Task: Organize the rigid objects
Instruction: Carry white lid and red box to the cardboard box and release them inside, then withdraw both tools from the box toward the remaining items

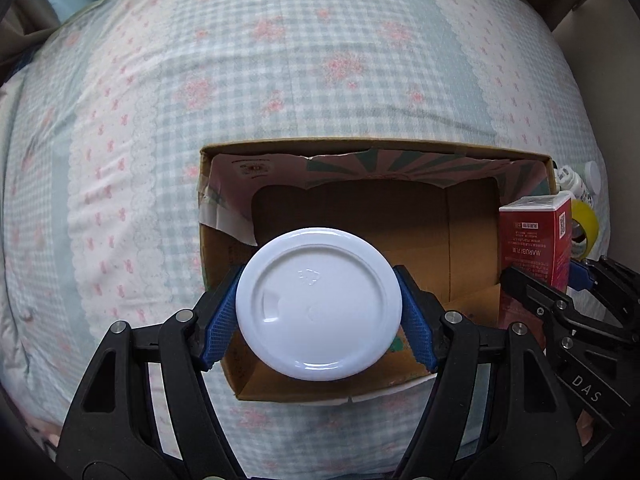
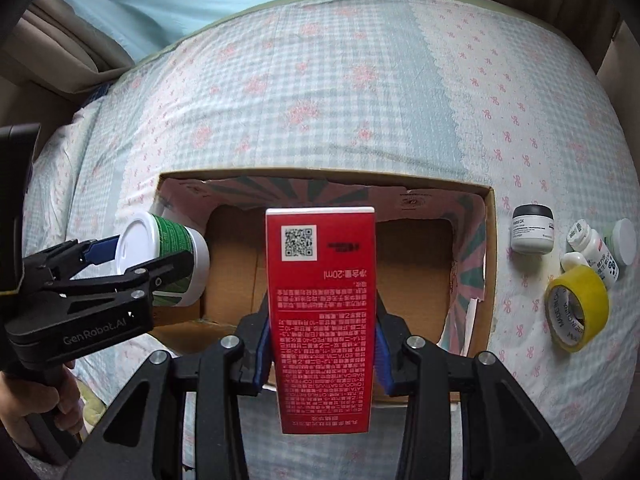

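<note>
Your left gripper (image 1: 319, 306) clamps a white-lidded green tub (image 1: 319, 304) by its sides, poised over the left end of the open cardboard box (image 2: 489, 240) on the checked bedspread (image 1: 280, 80). Your right gripper (image 2: 320, 354) is closed on a red carton (image 2: 320, 312), held upright over the box's near edge. Beside the box's right wall lie a small white jar (image 2: 533, 235), a pill bottle (image 2: 595, 251) and a yellow tape roll (image 2: 578, 307).
</note>
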### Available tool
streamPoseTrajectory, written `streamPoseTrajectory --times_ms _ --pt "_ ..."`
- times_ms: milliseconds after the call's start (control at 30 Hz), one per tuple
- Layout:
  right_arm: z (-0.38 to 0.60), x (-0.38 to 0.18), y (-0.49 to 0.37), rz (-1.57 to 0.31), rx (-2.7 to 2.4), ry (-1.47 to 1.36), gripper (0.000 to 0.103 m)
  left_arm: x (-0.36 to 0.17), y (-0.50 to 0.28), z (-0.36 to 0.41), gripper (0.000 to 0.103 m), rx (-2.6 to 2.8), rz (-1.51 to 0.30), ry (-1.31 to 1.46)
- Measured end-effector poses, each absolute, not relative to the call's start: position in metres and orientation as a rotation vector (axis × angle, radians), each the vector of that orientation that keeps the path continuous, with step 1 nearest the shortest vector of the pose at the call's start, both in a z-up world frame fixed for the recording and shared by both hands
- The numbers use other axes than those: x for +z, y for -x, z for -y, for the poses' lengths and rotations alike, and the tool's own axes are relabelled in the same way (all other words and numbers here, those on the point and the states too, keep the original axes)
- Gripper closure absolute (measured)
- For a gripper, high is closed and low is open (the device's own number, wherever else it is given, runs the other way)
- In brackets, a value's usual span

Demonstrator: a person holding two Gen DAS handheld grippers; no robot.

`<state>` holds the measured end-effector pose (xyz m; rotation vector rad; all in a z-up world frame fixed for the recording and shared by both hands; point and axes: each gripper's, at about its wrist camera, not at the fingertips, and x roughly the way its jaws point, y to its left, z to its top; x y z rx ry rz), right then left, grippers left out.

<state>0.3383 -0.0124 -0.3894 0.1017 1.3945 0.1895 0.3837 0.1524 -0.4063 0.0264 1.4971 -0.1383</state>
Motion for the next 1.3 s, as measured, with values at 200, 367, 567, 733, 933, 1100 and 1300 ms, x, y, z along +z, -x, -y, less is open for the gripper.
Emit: streamPoseTrajectory --times_ms 200,367,567,733,933,1100,1300 --pt "0.021 -0.439 -0.35 -1.488 0.153 -0.046 0.065 -0.454 -0.407 -0.132 0.035 -0.128 -1.607 -0.084" --pt "0.018 -0.457 -0.352 -1.51 0.222 0.044 0.065 -0.474 -0.417 -0.128 0.035 -0.084 -1.655 -0.028" --pt "0.013 -0.463 -0.352 -1.522 0.275 0.122 0.065 -0.479 -0.425 -0.124 0.035 -0.072 -1.664 -0.029" --pt "0.015 -0.461 -0.351 -1.519 0.295 0.056 0.064 -0.465 -0.435 -0.122 0.0 -0.104 -1.642 0.008" --pt "0.015 -0.46 -0.34 -1.555 0.289 0.096 0.0 -0.45 -0.432 -0.13 0.0 -0.07 -1.611 0.002" --pt "0.025 -0.444 -0.333 -1.525 0.257 0.047 0.0 -0.423 -0.424 -0.141 0.0 -0.049 -1.579 0.018" --pt "0.021 -0.413 -0.316 -1.473 0.248 0.067 0.0 -0.379 -0.411 -0.149 0.0 -0.036 -1.506 0.005"
